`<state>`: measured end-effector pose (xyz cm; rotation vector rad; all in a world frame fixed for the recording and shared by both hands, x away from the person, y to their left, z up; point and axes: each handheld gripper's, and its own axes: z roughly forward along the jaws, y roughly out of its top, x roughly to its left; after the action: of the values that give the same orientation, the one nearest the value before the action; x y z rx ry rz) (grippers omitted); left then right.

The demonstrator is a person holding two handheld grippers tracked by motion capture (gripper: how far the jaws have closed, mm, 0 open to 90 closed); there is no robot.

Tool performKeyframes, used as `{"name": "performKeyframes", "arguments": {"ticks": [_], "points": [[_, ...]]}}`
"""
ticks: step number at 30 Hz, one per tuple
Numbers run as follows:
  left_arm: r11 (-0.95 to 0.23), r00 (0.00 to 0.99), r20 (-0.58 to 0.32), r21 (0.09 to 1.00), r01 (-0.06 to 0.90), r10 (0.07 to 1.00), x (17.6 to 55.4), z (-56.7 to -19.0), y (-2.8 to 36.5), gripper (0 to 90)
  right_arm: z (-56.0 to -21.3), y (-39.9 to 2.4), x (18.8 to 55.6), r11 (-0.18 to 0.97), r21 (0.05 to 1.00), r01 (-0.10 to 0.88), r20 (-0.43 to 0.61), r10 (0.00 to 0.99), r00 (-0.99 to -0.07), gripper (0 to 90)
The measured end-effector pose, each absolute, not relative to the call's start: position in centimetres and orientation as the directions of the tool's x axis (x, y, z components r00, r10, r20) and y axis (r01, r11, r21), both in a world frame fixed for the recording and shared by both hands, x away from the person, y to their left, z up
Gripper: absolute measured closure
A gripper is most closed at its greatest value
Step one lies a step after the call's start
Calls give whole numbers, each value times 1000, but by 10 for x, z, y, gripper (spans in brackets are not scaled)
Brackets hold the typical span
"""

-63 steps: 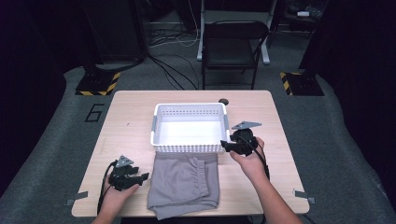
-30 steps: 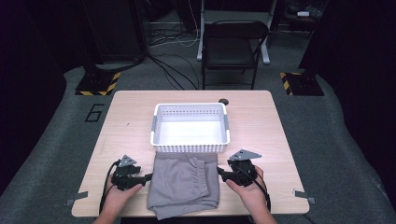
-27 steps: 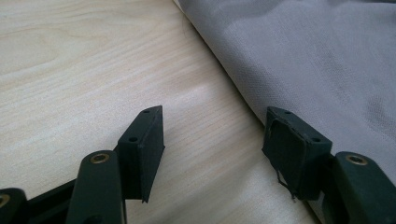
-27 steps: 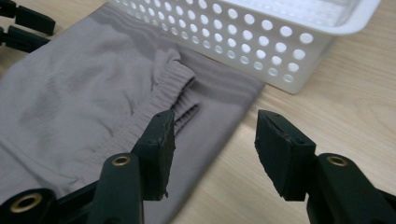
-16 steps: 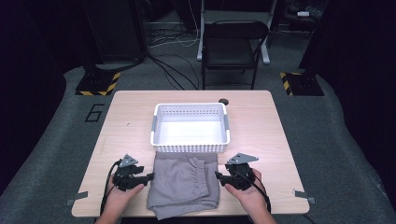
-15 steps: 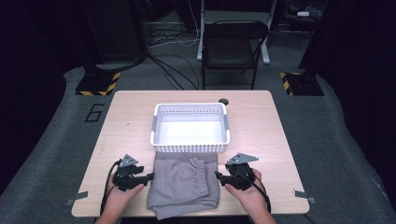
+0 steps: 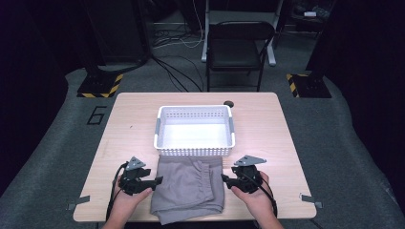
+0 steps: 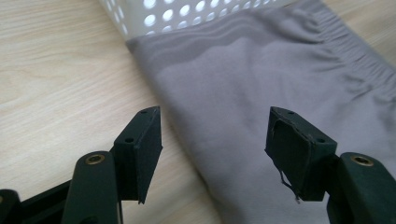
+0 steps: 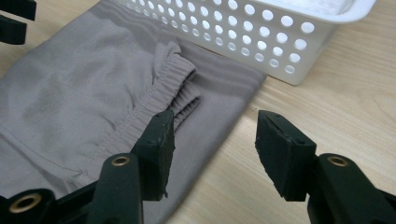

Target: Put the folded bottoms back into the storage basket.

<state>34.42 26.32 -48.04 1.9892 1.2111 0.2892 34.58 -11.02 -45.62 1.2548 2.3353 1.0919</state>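
Dark floor, cables and a black folding chair [image 7: 240, 45] lie beyond our pale wooden table [image 7: 282, 138]. At lower centre of the high view lie folded grey shorts [image 7: 190, 188], their top edge touching the white perforated basket [image 7: 194, 130]. We judge them light, soft and floppy, likely to sag and unfold unless both side edges are pinched together, well into the layers. Our left gripper [image 8: 212, 140] has just been opening its jaws; they straddle the left edge without pressing. Our right gripper [image 9: 212, 140] is open too, over the right edge below the elastic waistband [image 9: 159, 93]. Lifting must clear the basket's near wall. A small dark knob [image 7: 229, 103] sits behind, out of the way.
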Motion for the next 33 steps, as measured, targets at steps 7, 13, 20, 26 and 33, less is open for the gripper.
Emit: {"name": "performKeyframes", "arguments": {"ticks": [7,13,20,26,33], "points": [[-232,519,-208,717,658,829,340,-478,259,325,-457,-111,344,342,731,591,95,806,-584,460],[-237,538,-194,740,629,820,338,-481,258,395,-464,-115,343,318,729,606,104,824,-557,456],[-242,558,-198,750,616,806,339,-492,260,446,-484,-109,348,348,705,618,77,829,-555,470],[-240,536,-194,736,633,822,338,-497,257,444,-488,-106,349,353,705,615,70,829,-555,469],[-288,555,-151,728,622,818,337,-499,252,444,-491,-101,348,355,702,618,71,828,-556,467]]}}
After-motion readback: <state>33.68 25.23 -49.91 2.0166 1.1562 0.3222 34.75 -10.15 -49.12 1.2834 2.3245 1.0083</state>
